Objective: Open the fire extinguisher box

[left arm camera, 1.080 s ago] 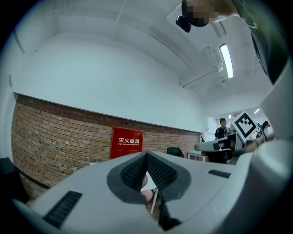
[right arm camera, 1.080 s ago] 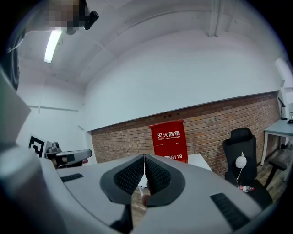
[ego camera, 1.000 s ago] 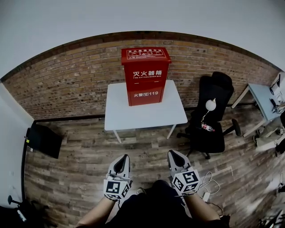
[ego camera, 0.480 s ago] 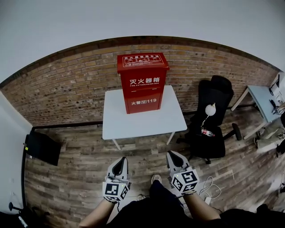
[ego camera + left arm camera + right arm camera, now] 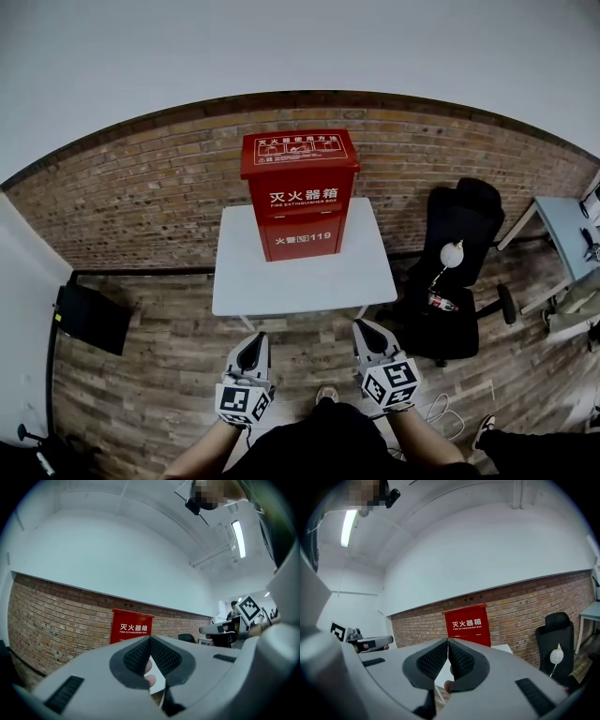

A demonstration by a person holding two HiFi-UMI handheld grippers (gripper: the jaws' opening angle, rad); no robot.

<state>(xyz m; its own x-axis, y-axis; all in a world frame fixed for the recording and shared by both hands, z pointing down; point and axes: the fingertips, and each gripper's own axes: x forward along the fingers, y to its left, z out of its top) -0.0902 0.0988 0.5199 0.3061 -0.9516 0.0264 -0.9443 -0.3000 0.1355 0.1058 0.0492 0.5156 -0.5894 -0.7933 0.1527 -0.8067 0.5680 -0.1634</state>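
Note:
A red fire extinguisher box [image 5: 300, 192] with white lettering stands upright on a white table [image 5: 300, 277] against the brick wall, its lid down. The same box [image 5: 130, 627] shows ahead in the left gripper view, and as the box [image 5: 468, 625] in the right gripper view. My left gripper [image 5: 251, 345] and right gripper [image 5: 367, 330] hang side by side in front of the table's near edge, well short of the box. Both are shut with nothing between the pads.
A black office chair [image 5: 459, 267] with a white lamp [image 5: 452, 255] stands right of the table. A grey desk [image 5: 567, 234] sits at the far right, a black case [image 5: 89, 319] on the wooden floor at left. The person's shoe [image 5: 325, 394] shows below.
The table and box have come closer and lower in the head view as the person steps forward. Both grippers stay shut and level in front of the body.

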